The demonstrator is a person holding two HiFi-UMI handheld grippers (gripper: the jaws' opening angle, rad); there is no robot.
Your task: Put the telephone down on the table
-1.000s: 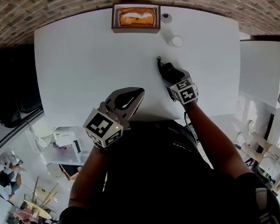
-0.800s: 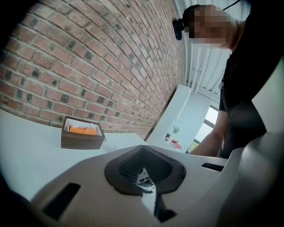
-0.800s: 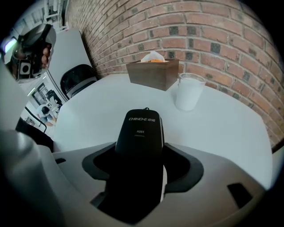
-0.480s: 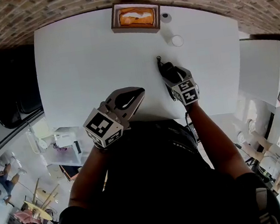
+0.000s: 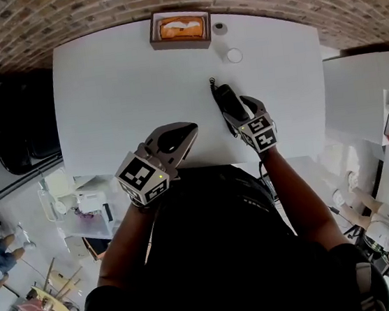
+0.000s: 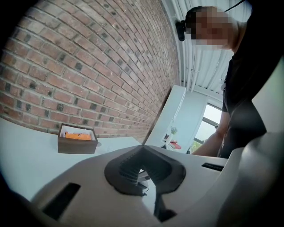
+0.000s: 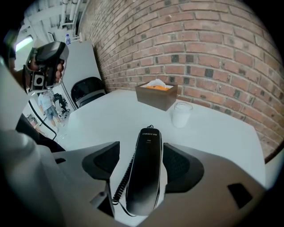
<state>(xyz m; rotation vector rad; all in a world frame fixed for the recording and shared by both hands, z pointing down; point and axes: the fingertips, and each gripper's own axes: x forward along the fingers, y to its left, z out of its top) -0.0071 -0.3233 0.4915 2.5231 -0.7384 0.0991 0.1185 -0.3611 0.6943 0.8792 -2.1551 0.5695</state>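
Observation:
The telephone (image 5: 223,100) is a black handset with a coiled cord, lying flat on the white table (image 5: 123,89) right of the middle. My right gripper (image 5: 239,115) is open around its near end. In the right gripper view the handset (image 7: 144,173) lies lengthwise between the two dark pads, and a strip of table shows beside the cord on its left. My left gripper (image 5: 186,129) hovers over the table's front edge, left of the handset. It is shut, holding nothing. In the left gripper view the left gripper (image 6: 142,150) has its pads meeting at the tips.
A brown box (image 5: 180,30) with orange and white contents stands at the table's far edge by the brick wall. A white cup (image 5: 234,55) stands beyond the handset, with a small dark object (image 5: 219,28) behind it. A black chair (image 5: 22,123) is left of the table.
More of the handset shows ahead of my right gripper than before; the gripper sits further back along it. The left gripper has stayed where it was. The head camera has shifted slightly.

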